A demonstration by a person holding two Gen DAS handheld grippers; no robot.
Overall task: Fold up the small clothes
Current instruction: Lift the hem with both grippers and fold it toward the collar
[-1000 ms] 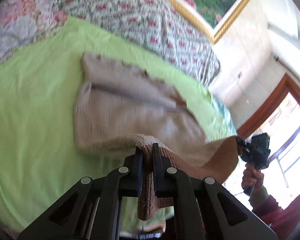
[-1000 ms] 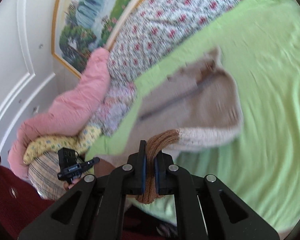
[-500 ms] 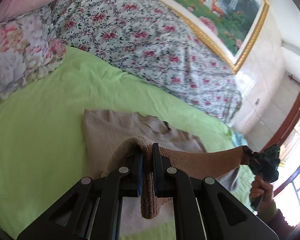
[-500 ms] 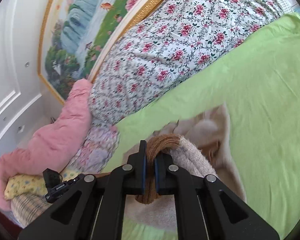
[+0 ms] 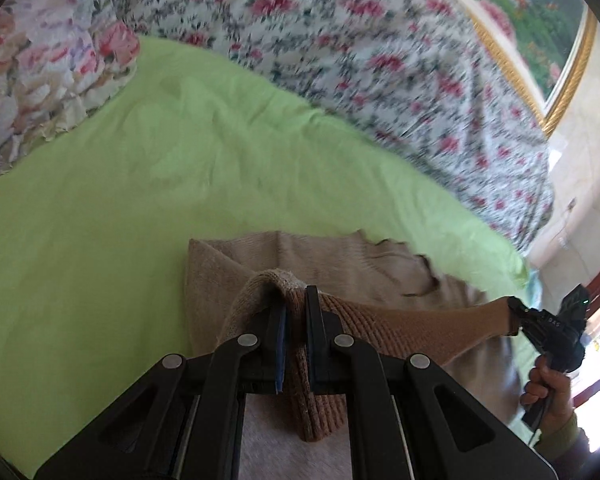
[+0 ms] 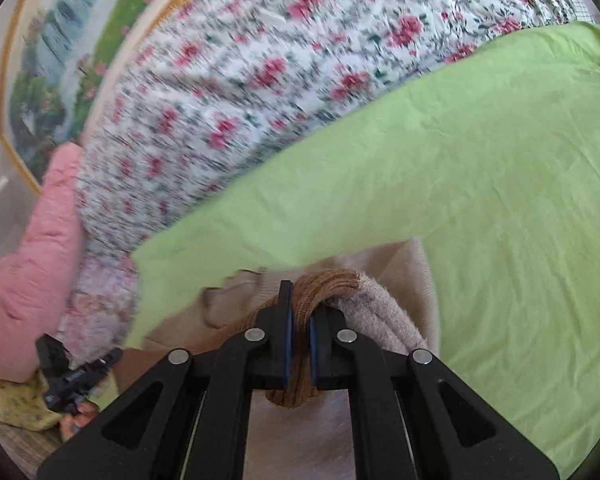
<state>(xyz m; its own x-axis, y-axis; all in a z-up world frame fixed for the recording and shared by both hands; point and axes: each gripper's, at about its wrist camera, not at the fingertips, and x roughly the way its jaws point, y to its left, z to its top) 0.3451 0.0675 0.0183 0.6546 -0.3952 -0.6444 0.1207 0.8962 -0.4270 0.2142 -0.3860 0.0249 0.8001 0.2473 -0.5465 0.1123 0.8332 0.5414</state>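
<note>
A small tan knitted sweater (image 5: 340, 264) lies on a bed with a green sheet (image 5: 100, 220). Part of it is lifted up and folded over the rest. The left gripper (image 5: 296, 320) has its fingers closed tight on the brown ribbed edge at one corner. The right gripper (image 6: 299, 320) has its fingers closed tight on the ribbed edge at the other corner. The ribbed edge stretches in a band between the two grippers. In the left view, a hand (image 5: 548, 392) holds the right gripper at the far end of that band. A flowered blanket (image 6: 260, 80) is bunched up behind the green sheet. A pink quilt (image 6: 24, 272) sits beside it. A framed picture (image 5: 540, 20) hangs on the wall.
</note>
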